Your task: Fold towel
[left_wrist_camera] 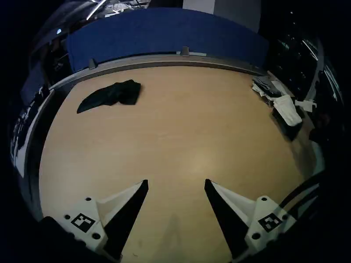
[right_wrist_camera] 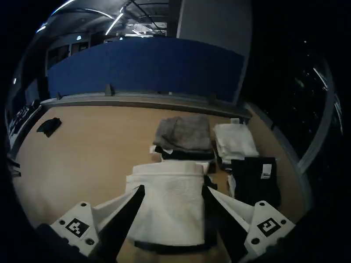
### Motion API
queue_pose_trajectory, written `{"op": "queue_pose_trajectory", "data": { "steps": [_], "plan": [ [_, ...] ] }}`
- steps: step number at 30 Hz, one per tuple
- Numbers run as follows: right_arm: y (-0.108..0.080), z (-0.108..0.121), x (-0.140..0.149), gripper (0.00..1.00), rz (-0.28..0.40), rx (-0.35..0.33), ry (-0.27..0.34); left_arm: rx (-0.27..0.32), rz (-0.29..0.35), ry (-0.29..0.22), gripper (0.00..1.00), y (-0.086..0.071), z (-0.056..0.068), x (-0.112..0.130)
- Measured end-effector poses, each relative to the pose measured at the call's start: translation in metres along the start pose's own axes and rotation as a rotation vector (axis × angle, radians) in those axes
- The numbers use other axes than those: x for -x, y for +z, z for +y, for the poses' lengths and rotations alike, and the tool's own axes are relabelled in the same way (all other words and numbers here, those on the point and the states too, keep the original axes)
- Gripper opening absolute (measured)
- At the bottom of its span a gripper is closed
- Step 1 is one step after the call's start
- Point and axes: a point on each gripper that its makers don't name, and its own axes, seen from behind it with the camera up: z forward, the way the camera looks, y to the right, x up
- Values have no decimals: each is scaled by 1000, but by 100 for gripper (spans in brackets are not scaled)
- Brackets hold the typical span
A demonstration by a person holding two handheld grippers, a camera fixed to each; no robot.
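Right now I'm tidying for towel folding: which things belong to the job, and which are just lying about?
Job, likely: white towel by the right gripper; crumpled dark cloth.
Lying about: grey folded towel, white folded stack, black folded cloth.

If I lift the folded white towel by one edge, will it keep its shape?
Probably not: the white towel looks like soft, thick cloth folded in layers, so it would likely sag and unfold. Its fuzzy surface should not slip easily when gripped. Pushed, it may bunch up rather than slide.
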Motion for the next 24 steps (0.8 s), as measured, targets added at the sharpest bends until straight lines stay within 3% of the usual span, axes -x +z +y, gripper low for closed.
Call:
{"op": "queue_pose_trajectory", "data": {
  "steps": [11, 24],
  "plan": [
    [25, -4, -7, 100, -2, -17, -4, -15, -6, -14, 95, 0, -5, 4],
    [57, 2, 17, 100, -61, -13, -6, -34, -22, -21, 95, 0, -13, 10]
  ]
}}
